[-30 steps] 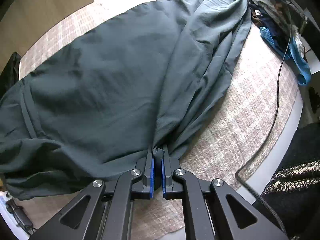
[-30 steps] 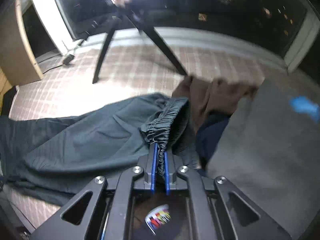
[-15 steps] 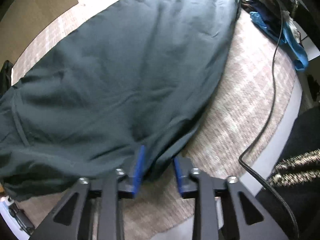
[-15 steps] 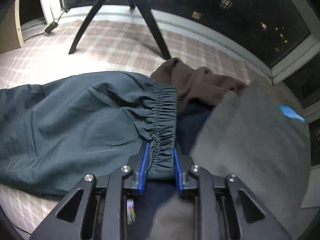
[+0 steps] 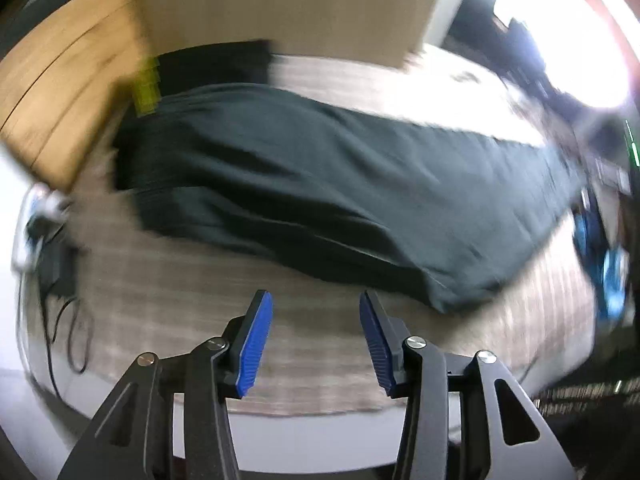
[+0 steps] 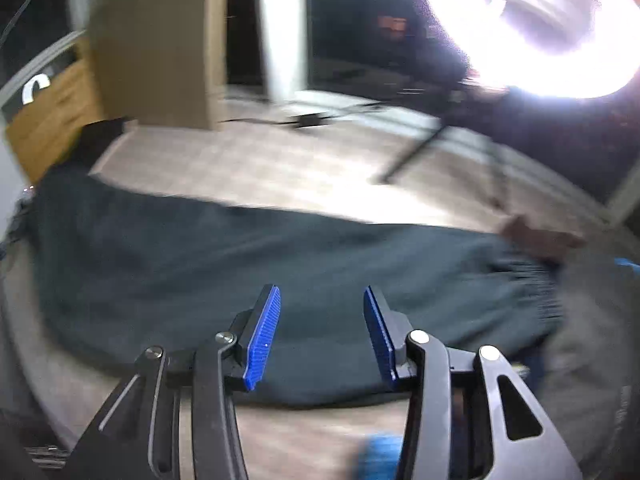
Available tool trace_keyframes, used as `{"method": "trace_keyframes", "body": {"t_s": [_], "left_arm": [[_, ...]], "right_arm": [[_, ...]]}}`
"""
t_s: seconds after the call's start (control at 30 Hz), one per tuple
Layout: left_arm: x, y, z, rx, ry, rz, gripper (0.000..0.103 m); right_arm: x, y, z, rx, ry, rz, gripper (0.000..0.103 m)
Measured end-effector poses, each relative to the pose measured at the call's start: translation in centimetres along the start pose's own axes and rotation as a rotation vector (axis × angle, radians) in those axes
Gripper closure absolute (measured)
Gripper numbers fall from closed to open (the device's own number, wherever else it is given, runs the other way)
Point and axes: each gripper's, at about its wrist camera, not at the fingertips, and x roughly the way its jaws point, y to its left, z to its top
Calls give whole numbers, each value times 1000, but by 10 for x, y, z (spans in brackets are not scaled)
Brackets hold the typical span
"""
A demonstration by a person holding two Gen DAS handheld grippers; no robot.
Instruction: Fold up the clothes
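Dark green trousers point(image 5: 320, 192) lie flat in a long folded band across the checked cloth surface point(image 5: 168, 304). In the right wrist view the trousers point(image 6: 280, 264) stretch left to right with the gathered elastic waistband point(image 6: 532, 284) at the right end. My left gripper point(image 5: 316, 316) is open and empty, held over bare cloth just in front of the trousers' near edge. My right gripper point(image 6: 322, 312) is open and empty, above the trousers' near edge. Both views are motion-blurred.
A brown garment point(image 6: 536, 236) and a grey one point(image 6: 592, 320) lie beside the waistband. Blue fabric point(image 5: 608, 280) lies at the right edge. A wooden panel point(image 5: 60, 92) and a cardboard box point(image 5: 288, 4) stand behind. Cables point(image 5: 60, 312) hang at the left. A tripod leg point(image 6: 416, 152) stands on the surface.
Both grippers have opened wide and let go of the trousers, then pulled back and swung left. The trousers now lie flat in a folded band.
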Motion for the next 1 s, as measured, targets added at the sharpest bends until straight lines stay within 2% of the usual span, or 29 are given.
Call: {"method": "trace_keyframes", "body": {"t_s": [0.07, 0.13, 0.27, 0.33, 0.53, 0.63, 0.9, 1.0], "left_arm": [[-3, 35, 14, -83, -12, -4, 56], [19, 57, 28, -143, -4, -51, 53], [70, 69, 43, -151, 26, -100, 47], [82, 78, 48, -157, 63, -137, 47], [110, 100, 73, -139, 148, -209, 46], [123, 104, 87, -118, 176, -233, 37], [129, 116, 88, -70, 219, -284, 29], [138, 119, 86, -91, 244, -332, 28]], "right_arm": [[0, 40, -2, -21, 1, 79, 60], [3, 82, -3, -42, -3, 140, 60], [19, 165, 0, -60, 9, 206, 60], [31, 204, 1, -70, 30, 212, 60], [48, 276, 8, -102, 56, 191, 60], [56, 312, 11, -117, 69, 181, 60], [70, 349, 20, -138, 88, 180, 60], [87, 357, 16, -151, 137, 176, 60]]}}
